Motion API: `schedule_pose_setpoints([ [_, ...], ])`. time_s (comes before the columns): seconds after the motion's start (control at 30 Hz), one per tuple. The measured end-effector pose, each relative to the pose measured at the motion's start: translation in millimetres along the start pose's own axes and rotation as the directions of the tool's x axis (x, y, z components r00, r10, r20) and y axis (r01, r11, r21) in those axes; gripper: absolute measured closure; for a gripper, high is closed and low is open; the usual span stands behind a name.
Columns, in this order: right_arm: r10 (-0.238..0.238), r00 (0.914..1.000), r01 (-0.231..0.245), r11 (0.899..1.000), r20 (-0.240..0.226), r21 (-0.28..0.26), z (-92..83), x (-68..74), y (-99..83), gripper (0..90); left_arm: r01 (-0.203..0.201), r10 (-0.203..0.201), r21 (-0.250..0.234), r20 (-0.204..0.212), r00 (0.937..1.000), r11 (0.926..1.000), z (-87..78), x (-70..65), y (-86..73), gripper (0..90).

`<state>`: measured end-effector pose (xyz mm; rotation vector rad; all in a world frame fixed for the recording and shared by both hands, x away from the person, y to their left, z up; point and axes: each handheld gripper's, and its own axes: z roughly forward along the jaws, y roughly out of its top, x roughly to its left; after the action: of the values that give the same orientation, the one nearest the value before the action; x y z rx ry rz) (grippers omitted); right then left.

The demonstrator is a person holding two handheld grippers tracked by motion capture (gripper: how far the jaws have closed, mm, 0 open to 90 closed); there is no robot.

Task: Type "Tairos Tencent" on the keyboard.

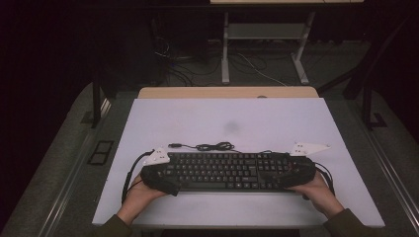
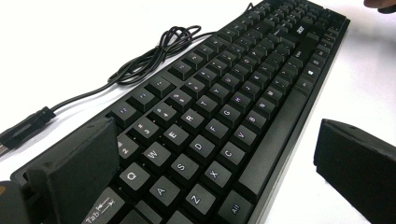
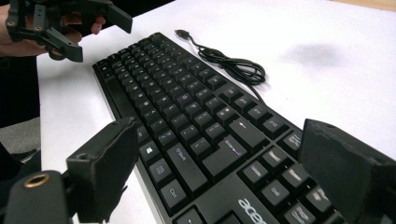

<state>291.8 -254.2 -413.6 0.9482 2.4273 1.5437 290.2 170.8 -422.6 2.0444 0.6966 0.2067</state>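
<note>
The keyboard (image 1: 225,171) lies flat on the white table (image 1: 227,123), lengthwise along the near edge, at about 6 o'clock from the table centre in the high view. Its cable (image 1: 212,146) is coiled just beyond the back edge, at 12 o'clock from the key field, with the USB plug (image 1: 174,145) at the coil's 9 o'clock end.

Pose. The left hand (image 1: 138,196) enters from 7 o'clock and carries the left gripper (image 1: 159,177) at the keyboard's left end. The right hand (image 1: 320,191) enters from 5 o'clock and carries the right gripper (image 1: 290,174) at the right end. Both forearms converge on the board from the near edge, and a grey three-cornered plate tops each gripper.

State of the tools. Both grippers are released, with the jaws spread wide. In the left gripper view, one jaw stands over the back corner of the board beside the number row and the other stands off the front edge above bare table; the keyboard end sits between them without being clamped. In the right gripper view, the jaws straddle the right end in the same way, one off the front edge and one beyond the back edge.

View differences. The high view gives the overall layout of both hands but hides the jaw gaps under the gripper bodies. The left gripper view resolves the key legends (Tab, Q, A, Z). The right gripper view shows the brand lettering near the numeric pad and, at 10 o'clock, the left gripper with its jaws parted.
</note>
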Motion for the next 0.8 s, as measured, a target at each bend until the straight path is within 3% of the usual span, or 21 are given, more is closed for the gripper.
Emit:
schedule_pose_setpoints([
  [0.47, -0.012, 0.9993, 0.012, 1.0, -0.035, 0.02, 18.8, 4.3, 7.6, 12.3, -0.002, 0.002, -0.004, -0.001, 1.0, 1.0, 0.9, -0.3, -0.5, 0.0],
  [0.8, -0.025, 0.9975, 0.028, 0.999, -0.066, 0.041, 33.5, 7.2, 11.7, 17.6, -0.001, 0.001, -0.005, 0.003, 1.0, 1.0, 1.8, -0.4, -0.7, 0.0],
])
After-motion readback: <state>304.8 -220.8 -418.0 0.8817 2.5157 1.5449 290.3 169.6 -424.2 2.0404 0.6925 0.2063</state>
